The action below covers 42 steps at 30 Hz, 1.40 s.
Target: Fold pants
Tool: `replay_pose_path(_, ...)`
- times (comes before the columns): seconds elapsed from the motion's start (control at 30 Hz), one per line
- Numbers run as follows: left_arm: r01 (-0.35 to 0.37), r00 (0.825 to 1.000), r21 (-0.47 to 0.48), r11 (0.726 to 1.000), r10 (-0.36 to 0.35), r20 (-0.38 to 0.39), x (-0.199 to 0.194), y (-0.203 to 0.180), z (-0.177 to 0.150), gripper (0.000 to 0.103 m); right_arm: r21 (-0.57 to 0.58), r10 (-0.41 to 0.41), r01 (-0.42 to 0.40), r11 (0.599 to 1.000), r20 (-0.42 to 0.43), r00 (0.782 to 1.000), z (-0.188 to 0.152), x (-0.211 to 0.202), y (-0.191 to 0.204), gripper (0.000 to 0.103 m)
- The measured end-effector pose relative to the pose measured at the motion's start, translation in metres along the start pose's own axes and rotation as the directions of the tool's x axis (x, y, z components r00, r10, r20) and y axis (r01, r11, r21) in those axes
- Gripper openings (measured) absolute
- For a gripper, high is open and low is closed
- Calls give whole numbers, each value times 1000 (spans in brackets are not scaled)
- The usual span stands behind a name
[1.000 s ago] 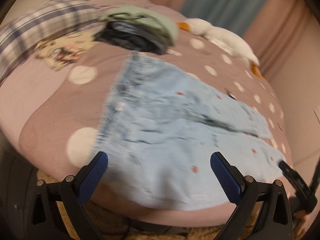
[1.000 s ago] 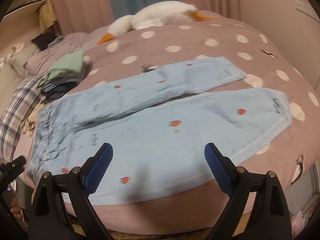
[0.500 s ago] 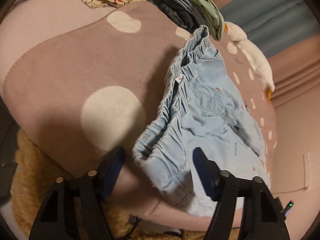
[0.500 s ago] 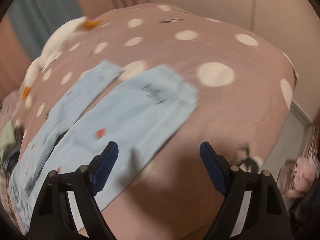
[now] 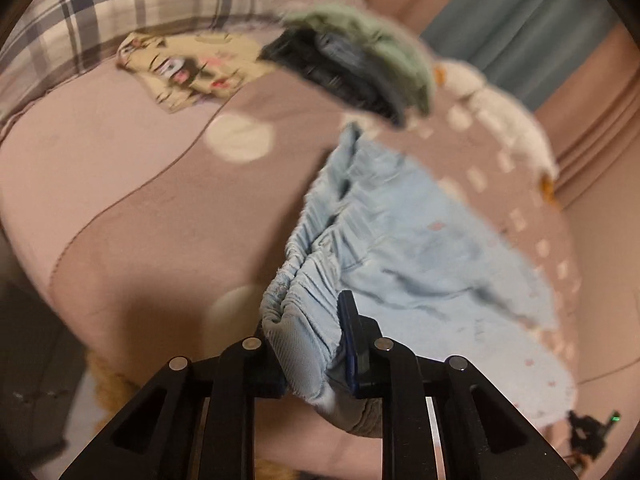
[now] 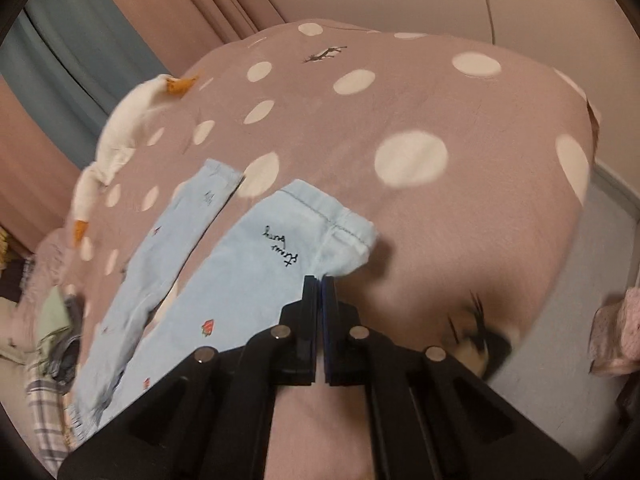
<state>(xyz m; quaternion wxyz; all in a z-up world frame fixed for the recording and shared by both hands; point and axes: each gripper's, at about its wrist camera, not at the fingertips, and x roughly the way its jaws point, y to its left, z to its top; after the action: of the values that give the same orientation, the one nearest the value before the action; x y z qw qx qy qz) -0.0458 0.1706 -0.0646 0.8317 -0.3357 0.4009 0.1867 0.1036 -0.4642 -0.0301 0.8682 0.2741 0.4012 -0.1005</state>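
Both wrist views look forward and down over the bed (image 5: pixel 120 208) from its near edge, close in, the left at the pants (image 5: pixel 420 256) waistband, the right at a leg hem, sharing the pants and plush goose (image 6: pixel 120 132).

pink curtains (image 6: pixel 168 20), teal drape (image 5: pixel 532 36) (between them), polka-dot bedspread (image 6: pixel 400 92), dim light

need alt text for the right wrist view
The right hand-held gripper is shut on the hem of the light blue pants, which lie on a pink polka-dot bedspread. A white plush goose lies beyond the far leg.
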Motion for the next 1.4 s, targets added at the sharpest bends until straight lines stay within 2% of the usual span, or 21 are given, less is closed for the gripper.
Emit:
replay_pose_path(0.07, -54, 996, 10, 999, 54, -76, 21, 10, -7, 21, -10, -36, 35, 999, -24, 999, -17, -2, -10, 3)
replay_pose_path(0.1, -65, 993, 9, 998, 66, -94, 29, 8, -8, 22, -16, -86, 86, 996, -52, 995, -25, 5, -17, 3)
replay_pose_path(0.2, -72, 993, 19, 997, 73, -88, 29, 9, -9, 25, -12, -202, 201, 979, -93, 975, -31, 19, -30, 0)
replay_pose_path(0.4, -77, 993, 25, 997, 79, -90, 26, 8, -8, 27, -21, -194, 193, 981, -44, 980, -10, 5, -23, 10)
replay_pose_path(0.43, -77, 993, 21, 997, 78, -87, 24, 10, -8, 28, -35, -183, 182, 983, -36, 982, -2, 4, -17, 18)
replay_pose_path(0.47, -77, 993, 17, 997, 78, -88, 23, 12, -8, 28, -51, -178, 176, 983, -26, 984, 2, 0, -14, 41)
replay_pose_path(0.53, -71, 994, 8, 997, 71, -87, 30, 6, -8, 28, -99, -149, 148, 984, -2, 989, 20, 6, 3, 64)
replay_pose_path(0.6, -64, 994, -6, 998, 64, -88, 32, 5, -9, 29, -126, -103, 100, 987, -13, 995, 40, 23, 13, 63)
replay_pose_path(0.7, -61, 994, -12, 998, 60, -89, 30, 10, -9, 29, -117, -36, 26, 993, -85, 996, 60, 60, 19, 61)
replay_pose_path(0.8, -65, 994, -6, 998, 64, -88, 30, 10, -10, 29, -133, -104, 82, 988, -174, 979, 67, 108, 21, 56)
replay_pose_path(0.83, -66, 994, -5, 998, 65, -88, 29, 11, -10, 29, -135, -114, 90, 987, -184, 976, 67, 117, 22, 38)
replay_pose_path(0.87, -67, 994, -4, 998, 66, -87, 29, 10, -10, 29, -161, -131, 105, 981, -163, 978, 67, 119, 25, 7)
replay_pose_path(0.9, -68, 994, -4, 998, 67, -87, 28, 10, -9, 29, -168, -95, 69, 983, -157, 983, 69, 116, 30, 5)
replay_pose_path(0.93, -68, 994, -6, 998, 67, -88, 29, 9, -9, 29, -155, -65, 42, 987, -145, 987, 70, 111, 33, 5)
replay_pose_path(1.0, -71, 993, -5, 997, 70, -90, 30, 8, -9, 29, -170, -91, 83, 982, -44, 995, 75, 93, 40, 5)
replay_pose_path(1.07, -81, 993, 3, 997, 81, -90, 30, 6, -8, 29, -177, -65, 64, 982, -2, 998, 79, 84, 44, 5)
replay_pose_path(1.27, -83, 993, 12, 996, 84, -89, 31, 4, -8, 29, -164, -133, 117, 980, -86, 987, 74, 128, 28, 7)
replay_pose_path(1.3, -82, 992, 10, 997, 83, -93, 31, 5, -8, 30, -155, -118, 106, 982, -67, 991, 74, 126, 25, 7)
replay_pose_path(1.33, -84, 992, 8, 996, 85, -97, 30, 4, -7, 31, -152, -115, 105, 983, -62, 991, 73, 122, 25, 16)
replay_pose_path(1.37, -90, 991, 5, 996, 90, -100, 29, 3, -6, 36, -156, -132, 120, 980, -68, 989, 75, 116, 26, 31)
replay_pose_path(1.4, -107, 990, 2, 994, 107, -97, 26, 3, -5, 46, -161, -143, 131, 978, -67, 987, 74, 111, 28, 39)
